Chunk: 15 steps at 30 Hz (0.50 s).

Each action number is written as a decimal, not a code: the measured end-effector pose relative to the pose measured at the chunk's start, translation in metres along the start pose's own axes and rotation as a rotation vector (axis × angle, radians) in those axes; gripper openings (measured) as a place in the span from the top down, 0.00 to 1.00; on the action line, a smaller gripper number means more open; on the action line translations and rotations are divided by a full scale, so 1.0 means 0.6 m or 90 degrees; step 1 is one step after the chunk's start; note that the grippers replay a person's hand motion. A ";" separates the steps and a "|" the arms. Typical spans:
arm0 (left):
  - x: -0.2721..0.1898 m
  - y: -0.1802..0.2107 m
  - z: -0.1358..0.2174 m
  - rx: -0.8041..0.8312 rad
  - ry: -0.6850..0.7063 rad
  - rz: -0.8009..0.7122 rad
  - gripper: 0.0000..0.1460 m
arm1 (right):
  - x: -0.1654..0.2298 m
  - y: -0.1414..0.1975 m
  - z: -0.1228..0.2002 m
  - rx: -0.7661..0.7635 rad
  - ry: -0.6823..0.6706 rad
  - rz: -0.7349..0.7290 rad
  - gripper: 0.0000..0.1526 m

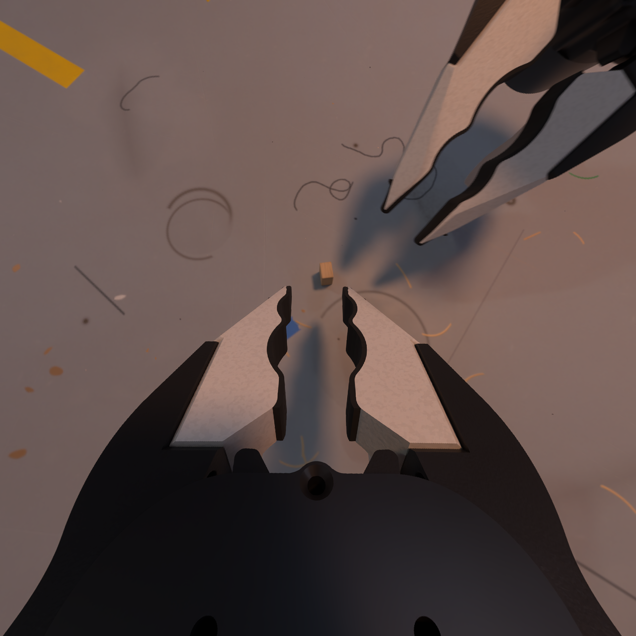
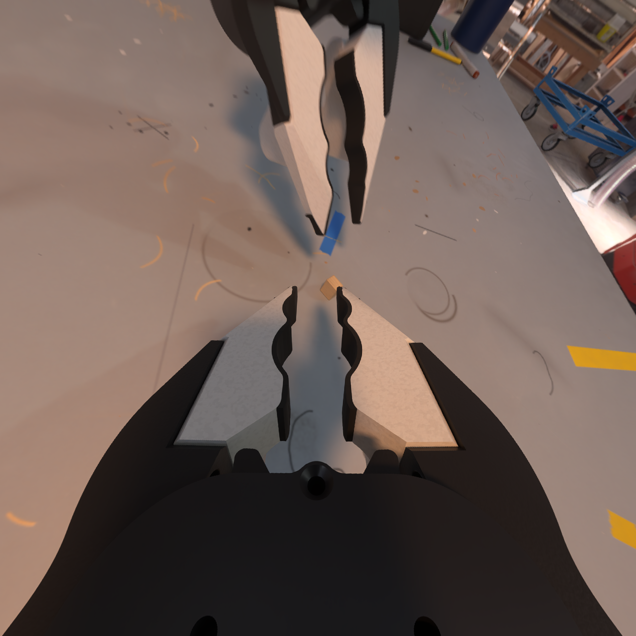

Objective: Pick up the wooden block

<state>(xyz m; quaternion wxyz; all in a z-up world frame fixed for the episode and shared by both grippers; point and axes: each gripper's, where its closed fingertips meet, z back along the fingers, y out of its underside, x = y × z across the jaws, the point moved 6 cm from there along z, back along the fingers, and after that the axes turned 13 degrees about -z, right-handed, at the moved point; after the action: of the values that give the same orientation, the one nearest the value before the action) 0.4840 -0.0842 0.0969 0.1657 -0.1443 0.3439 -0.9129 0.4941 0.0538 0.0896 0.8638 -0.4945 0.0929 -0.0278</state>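
A small tan wooden block (image 1: 326, 273) lies on the grey worktop. My left gripper (image 1: 316, 288) is open and empty, above the table, with the block just beyond its fingertips and slightly right. In the right wrist view the block (image 2: 329, 287) sits just past my right gripper (image 2: 316, 288), close to the right fingertip. The right gripper is open and empty. It also shows in the left wrist view (image 1: 402, 225) at upper right, hovering above the table. The left gripper shows in the right wrist view (image 2: 339, 225) at top centre.
A blue tape piece (image 2: 332, 233) lies on the table beyond the block. Yellow tape strips (image 1: 38, 53) (image 2: 602, 358), pencil rings and wood shavings mark the top. A hammer (image 2: 435, 51) and a marker (image 2: 464, 60) lie at the far edge. A blue cart (image 2: 581, 117) stands beyond the table.
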 end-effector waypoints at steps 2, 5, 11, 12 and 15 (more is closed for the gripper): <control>-0.012 0.003 0.009 -0.008 -0.015 0.013 0.80 | -0.002 0.002 -0.004 0.018 0.017 0.014 0.85; -0.031 0.009 0.020 -0.032 -0.042 0.024 0.80 | -0.006 0.001 -0.010 0.027 0.020 0.011 0.85; -0.048 0.020 0.015 -0.078 -0.088 0.036 0.80 | -0.021 0.006 -0.028 0.053 0.053 0.018 0.85; -0.048 0.019 0.011 -0.086 -0.092 0.043 0.80 | -0.021 0.008 -0.030 0.061 0.055 0.020 0.85; -0.051 0.020 -0.006 -0.104 -0.077 0.043 0.80 | -0.018 0.016 -0.035 0.085 0.063 0.035 0.85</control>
<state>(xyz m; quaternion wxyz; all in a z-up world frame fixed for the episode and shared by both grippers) 0.5131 -0.0784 0.0819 0.2045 -0.2003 0.4112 -0.8654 0.4790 0.0423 0.0720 0.8896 -0.4311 0.1471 -0.0345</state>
